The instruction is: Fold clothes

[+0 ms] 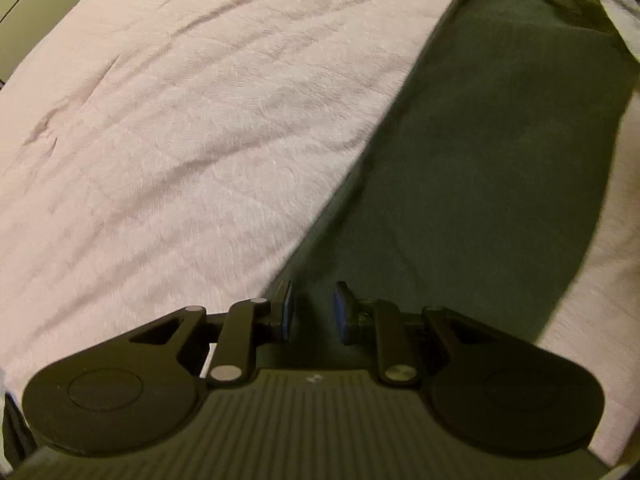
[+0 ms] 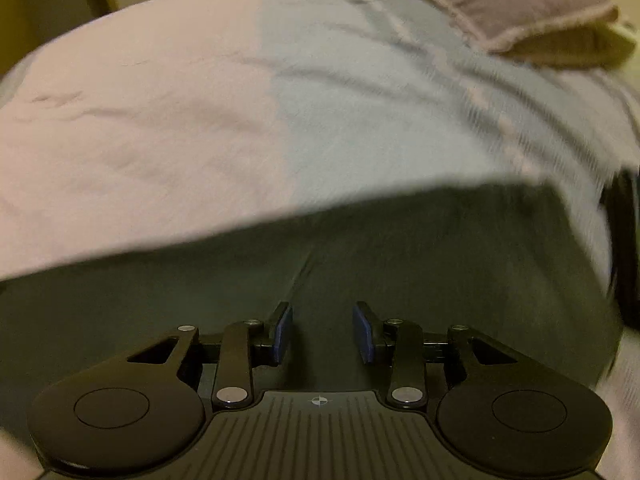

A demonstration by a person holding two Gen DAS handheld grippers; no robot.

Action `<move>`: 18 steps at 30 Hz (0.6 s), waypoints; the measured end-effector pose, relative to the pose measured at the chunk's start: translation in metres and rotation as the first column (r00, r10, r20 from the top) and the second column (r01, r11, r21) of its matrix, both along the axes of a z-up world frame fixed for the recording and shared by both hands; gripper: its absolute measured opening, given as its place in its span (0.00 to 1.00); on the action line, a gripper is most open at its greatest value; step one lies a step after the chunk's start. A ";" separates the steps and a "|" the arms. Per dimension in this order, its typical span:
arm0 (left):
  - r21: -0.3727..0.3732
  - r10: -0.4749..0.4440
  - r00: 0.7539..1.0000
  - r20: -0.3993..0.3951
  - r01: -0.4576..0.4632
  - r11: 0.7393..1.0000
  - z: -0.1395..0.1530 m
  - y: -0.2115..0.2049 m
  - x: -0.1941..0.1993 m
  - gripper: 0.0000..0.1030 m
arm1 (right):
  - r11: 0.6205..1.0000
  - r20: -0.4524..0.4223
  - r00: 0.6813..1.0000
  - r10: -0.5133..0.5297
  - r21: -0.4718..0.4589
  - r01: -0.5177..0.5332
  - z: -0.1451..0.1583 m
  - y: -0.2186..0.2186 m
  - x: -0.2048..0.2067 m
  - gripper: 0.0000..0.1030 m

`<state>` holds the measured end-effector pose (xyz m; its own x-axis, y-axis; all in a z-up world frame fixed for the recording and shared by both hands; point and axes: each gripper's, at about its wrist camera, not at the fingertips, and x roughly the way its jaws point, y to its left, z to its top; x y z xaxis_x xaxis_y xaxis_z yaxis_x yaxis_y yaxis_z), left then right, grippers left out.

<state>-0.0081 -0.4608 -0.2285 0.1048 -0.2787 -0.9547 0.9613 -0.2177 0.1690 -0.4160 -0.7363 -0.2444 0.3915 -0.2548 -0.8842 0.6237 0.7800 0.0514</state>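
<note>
Both grippers are standing with their jaws apart and nothing pinched between the blue pads. Left gripper (image 1: 312,308) is pointing steeply down over the near end of the dark green garment (image 1: 480,152), its 2 pads parted by a narrow gap through which only the dark cloth beneath is showing; whether the tips are touching the fabric cannot be told. Right gripper (image 2: 322,330) is holding its jaws wider, and it too is hanging over the same dark green garment (image 2: 360,248), with a lengthwise seam or crease running away from between its fingers.

In the left wrist view the garment is lying as a long, narrow band stretching diagonally from the gripper toward the upper right corner, where it is bunching into a few folds. It is resting flat on a pale pink fuzzy blanket (image 1: 180,120), which is covering the bed on both sides of it and showing shallow wrinkles.

In the right wrist view the garment is filling the lower half of the picture, its far edge running straight across the bedding. Beyond that edge the cover is changing from pink blanket (image 2: 120,128) on the left to a light blue striped section (image 2: 380,112) on the right. A mauve cushion (image 2: 508,4) with a frayed edge is sitting at the far right, well apart from the garment. The right side of this view is smeared by motion blur.
</note>
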 end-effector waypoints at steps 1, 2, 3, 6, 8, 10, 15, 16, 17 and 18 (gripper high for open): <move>0.017 -0.004 1.000 0.009 0.004 1.000 -0.002 0.007 -0.001 0.18 | 1.000 -0.025 1.000 0.014 0.027 -0.013 -0.005 0.018 -0.009 0.36; 0.033 -0.009 1.000 0.018 0.008 0.999 -0.004 0.014 -0.003 0.18 | 0.998 -0.050 0.998 0.029 0.054 -0.026 -0.010 0.036 -0.018 0.36; 0.050 -0.014 1.000 0.027 0.012 0.999 -0.006 0.020 -0.004 0.18 | 0.997 -0.072 0.997 0.024 0.069 -0.019 -0.016 0.051 -0.028 0.36; 0.081 -0.023 0.998 0.060 0.018 0.997 -0.009 0.041 -0.006 0.17 | 0.997 -0.088 0.996 -0.010 0.071 0.017 -0.020 0.088 -0.056 0.36; 0.093 -0.004 0.998 0.068 -0.003 0.996 -0.008 0.052 0.000 0.17 | 0.996 -0.104 0.993 -0.050 0.069 0.057 -0.013 0.103 -0.064 0.37; 0.104 0.005 0.997 0.074 -0.013 0.994 -0.007 0.064 0.009 0.17 | 0.993 -0.120 0.989 -0.089 0.066 0.097 -0.007 0.118 -0.072 0.37; 0.128 -0.048 0.993 0.112 0.033 0.991 -0.009 0.103 0.030 0.18 | 0.980 -0.067 0.979 -0.192 0.038 0.195 0.022 0.173 -0.083 0.38; 0.118 -0.057 0.993 0.108 0.044 0.992 -0.008 0.114 0.034 0.18 | 0.976 -0.054 0.976 -0.213 0.033 0.215 0.028 0.186 -0.083 0.38; 0.103 -0.064 0.993 0.102 0.053 0.993 -0.005 0.124 0.039 0.18 | 0.973 -0.037 0.973 -0.229 0.030 0.230 0.034 0.201 -0.080 0.38; 0.083 -0.070 0.993 0.093 0.062 0.995 -0.001 0.136 0.043 0.18 | 0.969 -0.021 0.969 -0.245 0.027 0.246 0.041 0.217 -0.078 0.39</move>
